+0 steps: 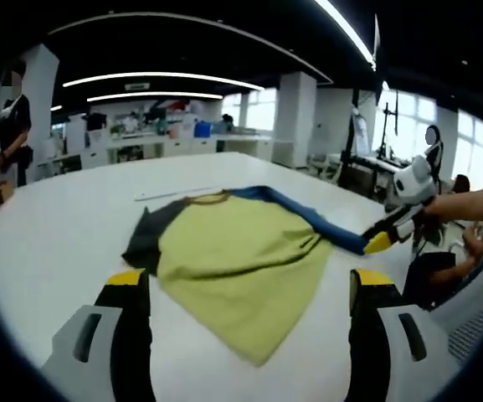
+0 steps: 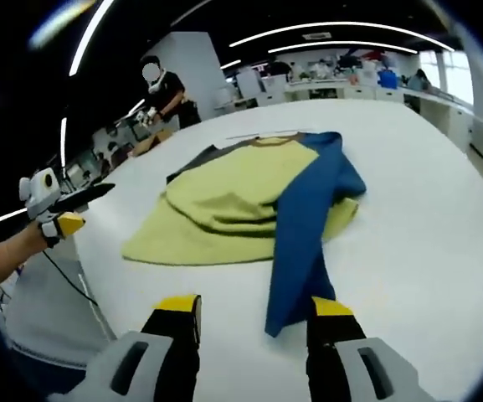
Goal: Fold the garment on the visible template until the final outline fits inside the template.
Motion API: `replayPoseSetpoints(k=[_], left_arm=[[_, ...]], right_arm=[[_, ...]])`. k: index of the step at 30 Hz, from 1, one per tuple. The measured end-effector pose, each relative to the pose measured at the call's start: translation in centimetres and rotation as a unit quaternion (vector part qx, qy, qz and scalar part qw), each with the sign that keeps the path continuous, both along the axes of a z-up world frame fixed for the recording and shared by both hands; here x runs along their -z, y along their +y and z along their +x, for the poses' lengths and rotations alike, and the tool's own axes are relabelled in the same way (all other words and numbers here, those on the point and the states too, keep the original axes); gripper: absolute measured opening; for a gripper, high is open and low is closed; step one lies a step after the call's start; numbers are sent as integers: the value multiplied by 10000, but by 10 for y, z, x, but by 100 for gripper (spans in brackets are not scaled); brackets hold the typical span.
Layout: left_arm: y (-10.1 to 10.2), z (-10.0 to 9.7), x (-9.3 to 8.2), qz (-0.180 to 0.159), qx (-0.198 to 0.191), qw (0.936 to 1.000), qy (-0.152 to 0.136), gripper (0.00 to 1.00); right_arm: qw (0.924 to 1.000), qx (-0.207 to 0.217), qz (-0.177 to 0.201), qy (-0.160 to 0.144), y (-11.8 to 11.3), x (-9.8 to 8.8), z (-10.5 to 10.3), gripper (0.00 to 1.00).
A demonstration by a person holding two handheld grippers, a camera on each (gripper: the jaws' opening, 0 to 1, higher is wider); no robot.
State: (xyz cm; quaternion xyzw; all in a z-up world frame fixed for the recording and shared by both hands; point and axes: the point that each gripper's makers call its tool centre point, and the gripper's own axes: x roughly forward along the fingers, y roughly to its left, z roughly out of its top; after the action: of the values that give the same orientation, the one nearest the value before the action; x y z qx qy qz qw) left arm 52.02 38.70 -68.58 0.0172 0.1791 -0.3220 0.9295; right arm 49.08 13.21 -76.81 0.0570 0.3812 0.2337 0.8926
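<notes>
Sleeve folding is the step you are working on, judging by how the garment is lying on the white table. In the left gripper view the yellow-green shirt is spreading from the centre toward 6 o'clock, its dark grey sleeve is lying at 9 o'clock of the body, and its blue sleeve is stretching toward 3 o'clock. There your right gripper is meeting the cuff; whether its jaws are pinching the cloth cannot be told from that view.

In the right gripper view the blue sleeve is running from the collar at 12 o'clock down across the yellow body to 6 o'clock, its cuff end lying just beside the right gripper, whose jaws are standing well apart with the cloth edge near the 5 o'clock jaw but not clamped. Your left gripper is hovering at 9 o'clock off the table edge; in its own view the left gripper is showing its jaws wide apart and holding nothing.

No template outline can be made out under the shirt. A thin pale strip is lying beyond the collar. People are standing in the background.

Next, you are probably needing to close on the blue cuff and carry it inward across the chest, keeping the body flat.
</notes>
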Motion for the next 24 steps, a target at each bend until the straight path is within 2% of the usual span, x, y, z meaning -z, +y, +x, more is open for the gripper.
replayPoseSetpoints(k=[3, 6, 9, 14, 24], left_arm=[[2, 0, -2, -50, -63, 10000, -24, 95], [3, -1, -2, 125, -37, 9999, -76, 95], [2, -3, -1, 254, 49, 9996, -106, 94], [0, -3, -1, 210, 70, 9997, -122, 94], [4, -5, 2, 183, 5, 9998, -48, 95]], right_arm=[[9997, 130, -220, 23, -8, 6, -1, 33], [9992, 198, -352, -42, -12, 8, 0, 26], [9991, 241, -340, -48, -13, 8, -1, 18], [9990, 200, -410, -3, -14, 9, -3, 1], [9987, 244, -434, -122, -19, -7, 0, 0]])
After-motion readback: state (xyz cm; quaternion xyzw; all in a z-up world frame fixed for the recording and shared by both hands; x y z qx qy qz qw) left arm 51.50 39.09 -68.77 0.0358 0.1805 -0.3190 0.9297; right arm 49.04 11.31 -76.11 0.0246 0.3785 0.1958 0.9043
